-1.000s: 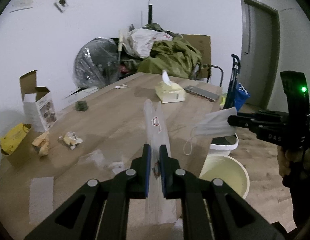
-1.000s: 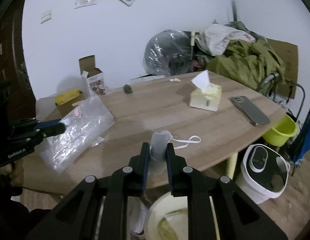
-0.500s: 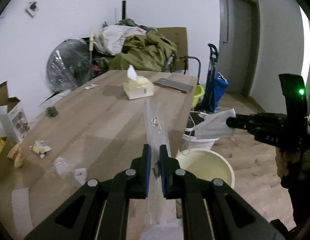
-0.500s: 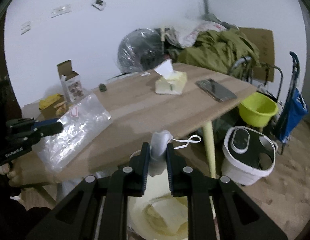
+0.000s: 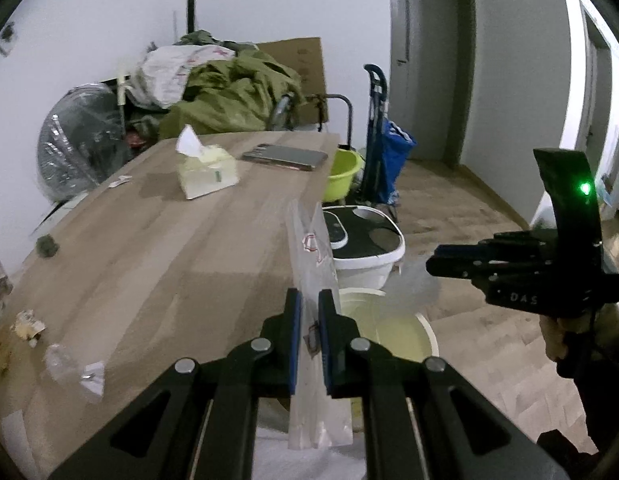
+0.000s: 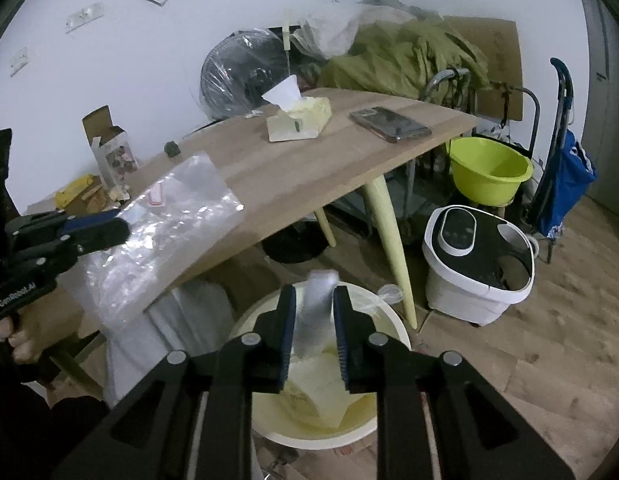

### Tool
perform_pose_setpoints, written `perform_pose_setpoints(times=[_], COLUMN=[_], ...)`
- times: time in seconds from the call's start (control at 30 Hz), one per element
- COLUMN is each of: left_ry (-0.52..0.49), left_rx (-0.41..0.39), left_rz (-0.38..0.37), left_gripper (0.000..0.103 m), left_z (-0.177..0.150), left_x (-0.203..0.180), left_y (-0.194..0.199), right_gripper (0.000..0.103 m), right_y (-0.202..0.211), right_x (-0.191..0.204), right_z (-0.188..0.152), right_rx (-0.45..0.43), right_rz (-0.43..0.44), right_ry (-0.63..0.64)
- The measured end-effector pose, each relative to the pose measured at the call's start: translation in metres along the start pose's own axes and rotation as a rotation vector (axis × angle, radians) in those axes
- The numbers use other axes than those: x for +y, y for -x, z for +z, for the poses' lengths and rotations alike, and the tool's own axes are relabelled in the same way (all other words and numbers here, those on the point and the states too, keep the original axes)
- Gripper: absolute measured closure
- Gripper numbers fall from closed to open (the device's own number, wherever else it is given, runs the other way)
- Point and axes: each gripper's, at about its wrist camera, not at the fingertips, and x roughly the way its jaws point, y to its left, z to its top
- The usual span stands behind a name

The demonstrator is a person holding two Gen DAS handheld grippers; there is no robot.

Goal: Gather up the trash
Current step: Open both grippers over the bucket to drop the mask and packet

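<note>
Below, blurred face mask (image 6: 315, 312) slips between parted right tool (image 6: 314, 334); left tool (image 5: 309, 322) clamps plastic bag (image 5: 309, 264).

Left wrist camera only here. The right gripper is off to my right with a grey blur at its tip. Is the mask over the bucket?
Observer: Yes. On the right wrist camera the mask stands between the fingers of the right gripper, directly above the open cream bucket.
Operator: Is it clamped?
Observer: I cannot tell. The mask is blurred, and one ear loop shows by the bucket's far rim.
Operator: And my bag?
Observer: The left gripper pinches the clear plastic bag by one edge. The bag hangs broadside at the table edge, left of the bucket in this view.
</note>
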Motion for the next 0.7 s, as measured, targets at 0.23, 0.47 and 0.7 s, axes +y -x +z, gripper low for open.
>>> perform_pose_setpoints(times=[0.23, 0.47, 0.7], left_ry=[-0.041, -0.061, -0.056], left_rx=[0.049, 0.114, 0.202], left_rz=[-0.063, -0.117, -0.125], left_gripper=[0.095, 0.092, 0.078], left_z=[0.002, 0.002, 0.001], left_x=[-0.015, -0.026, -0.029], left_y=[-0.026, -0.052, -0.075], right_gripper=[0.058, 0.058, 0.058], right_y=[0.005, 0.013, 0.013], right_x=[-0.016, -0.033, -0.042], right_z=[-0.003, -0.003, -0.004], right_rx=[0.001, -0.008, 0.001], right_rz=[-0.019, -0.078, -0.109], right_ry=[-0.034, -0.066, -0.096])
